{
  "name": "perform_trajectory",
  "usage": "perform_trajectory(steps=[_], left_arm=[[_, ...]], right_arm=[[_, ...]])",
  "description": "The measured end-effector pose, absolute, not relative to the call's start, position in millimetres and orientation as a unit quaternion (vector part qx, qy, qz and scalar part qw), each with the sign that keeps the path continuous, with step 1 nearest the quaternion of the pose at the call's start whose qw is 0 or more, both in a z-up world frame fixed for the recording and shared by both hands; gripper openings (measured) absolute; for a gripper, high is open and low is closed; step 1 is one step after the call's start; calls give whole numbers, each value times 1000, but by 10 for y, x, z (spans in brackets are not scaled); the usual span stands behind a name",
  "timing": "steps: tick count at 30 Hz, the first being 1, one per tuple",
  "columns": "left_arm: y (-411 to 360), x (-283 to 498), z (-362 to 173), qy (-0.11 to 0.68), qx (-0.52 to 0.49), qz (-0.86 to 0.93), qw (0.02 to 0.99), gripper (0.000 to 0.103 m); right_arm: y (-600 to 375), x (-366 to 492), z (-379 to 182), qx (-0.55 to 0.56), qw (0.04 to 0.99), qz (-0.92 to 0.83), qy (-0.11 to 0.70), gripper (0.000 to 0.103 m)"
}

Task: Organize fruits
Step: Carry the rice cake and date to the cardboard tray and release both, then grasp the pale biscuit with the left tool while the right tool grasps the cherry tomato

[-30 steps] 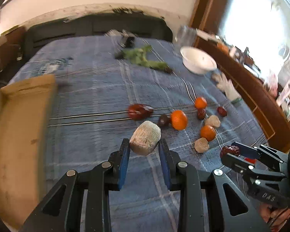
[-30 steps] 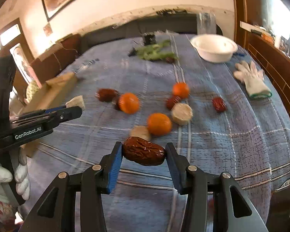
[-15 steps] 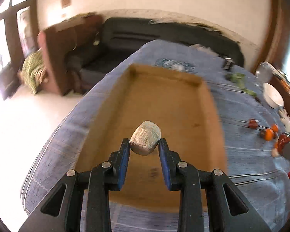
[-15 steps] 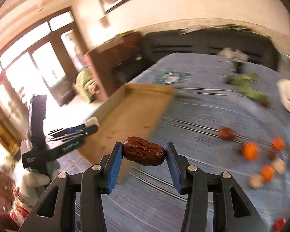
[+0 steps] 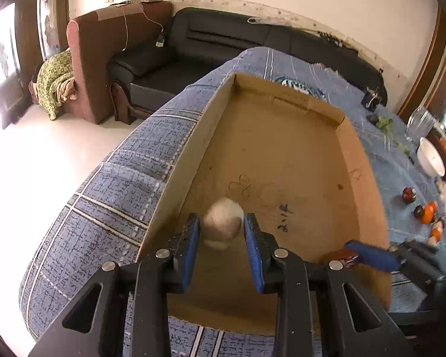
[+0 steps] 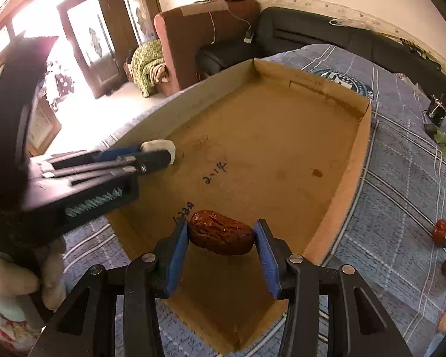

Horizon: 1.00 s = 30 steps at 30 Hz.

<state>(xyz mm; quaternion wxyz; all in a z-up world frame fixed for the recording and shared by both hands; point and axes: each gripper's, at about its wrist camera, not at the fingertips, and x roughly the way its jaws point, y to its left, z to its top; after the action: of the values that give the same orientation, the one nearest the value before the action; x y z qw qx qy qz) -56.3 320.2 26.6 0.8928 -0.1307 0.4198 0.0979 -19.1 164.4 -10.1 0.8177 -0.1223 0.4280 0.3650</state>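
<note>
My left gripper (image 5: 221, 232) is shut on a pale, rough fruit piece (image 5: 223, 220), which looks blurred, low over the near left part of the brown cardboard box (image 5: 282, 154). In the right wrist view the same left gripper (image 6: 166, 156) reaches in from the left with the pale piece (image 6: 160, 146) at its tips. My right gripper (image 6: 221, 232) is shut on a wrinkled red-brown date (image 6: 221, 236) above the box's (image 6: 267, 131) near end. It also shows at the lower right of the left wrist view as the right gripper (image 5: 368, 257), date (image 5: 340, 258) at its tip.
The box lies on a blue checked cloth (image 5: 139, 184) whose edge drops to the floor on the left. Several oranges (image 5: 428, 212) and dates (image 5: 408, 195) lie to the right, with a white bowl (image 5: 431, 160) and a glass jar (image 5: 419, 122) beyond. A gloved hand (image 6: 12, 282) holds the left gripper.
Both grippers have swung left, away from the loose fruit and over the cardboard box, each still carrying its piece. The box has gone from the left edge to fill both views.
</note>
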Motion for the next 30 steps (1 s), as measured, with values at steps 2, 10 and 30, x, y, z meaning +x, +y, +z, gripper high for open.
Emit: perform_trajectory(steps=[2, 10, 30], left_arm=[[3234, -578, 310, 413, -135, 101, 895, 30], [3235, -743, 618, 375, -156, 115, 906, 53], [1511, -462, 803, 387, -91, -87, 913, 70]], right_arm=[[1659, -184, -155, -123, 817, 365, 429, 51], [1489, -320, 20, -113, 834, 361, 402, 63], [-2345, -1192, 318, 112, 928, 3, 356, 75]])
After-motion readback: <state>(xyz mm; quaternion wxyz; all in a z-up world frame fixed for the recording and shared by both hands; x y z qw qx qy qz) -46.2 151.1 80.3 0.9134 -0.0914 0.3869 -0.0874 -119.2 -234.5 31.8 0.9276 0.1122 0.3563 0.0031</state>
